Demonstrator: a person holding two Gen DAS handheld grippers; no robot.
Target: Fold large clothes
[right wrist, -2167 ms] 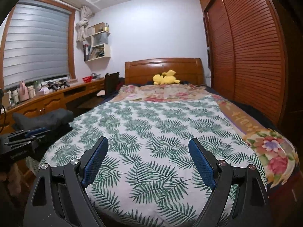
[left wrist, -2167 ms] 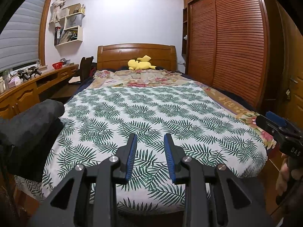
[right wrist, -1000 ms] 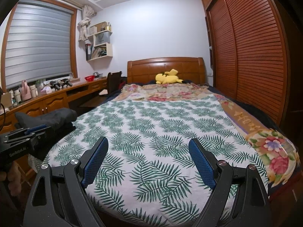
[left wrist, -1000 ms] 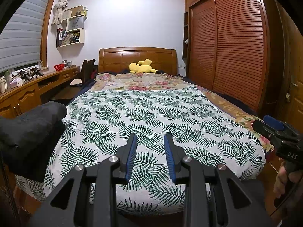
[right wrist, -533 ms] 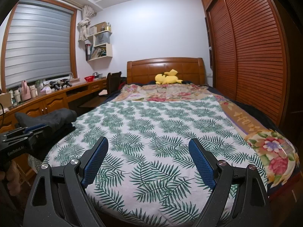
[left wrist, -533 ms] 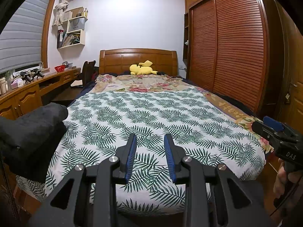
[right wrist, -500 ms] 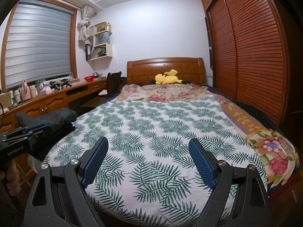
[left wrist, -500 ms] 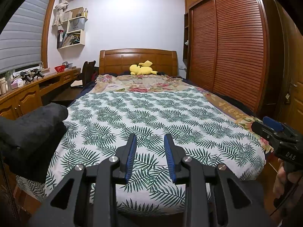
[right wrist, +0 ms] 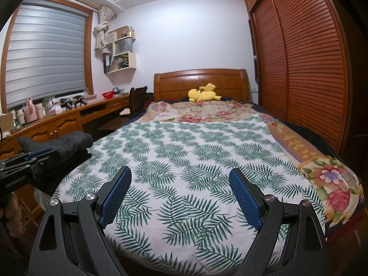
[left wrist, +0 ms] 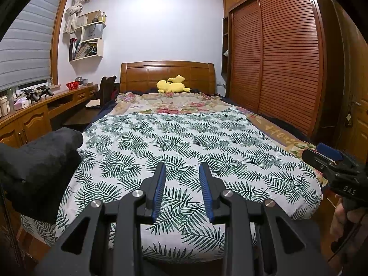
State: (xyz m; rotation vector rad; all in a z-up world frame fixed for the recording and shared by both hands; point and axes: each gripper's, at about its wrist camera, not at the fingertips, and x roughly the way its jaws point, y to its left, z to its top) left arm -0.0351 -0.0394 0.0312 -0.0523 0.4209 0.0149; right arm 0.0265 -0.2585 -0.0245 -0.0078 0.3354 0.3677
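- We hold the left gripper (left wrist: 181, 166) over the foot of the bed (left wrist: 184, 138), jaws narrow with nothing between them.
- Our right gripper (right wrist: 180, 172) gapes wide, also empty.
- The dark clothes (left wrist: 39, 158) sit piled at nine o'clock, on the bed's edge.

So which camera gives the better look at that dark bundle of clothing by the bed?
The left wrist view: the dark clothing looms large and unobstructed there. In the right wrist view it appears smaller, partly behind the left tool.
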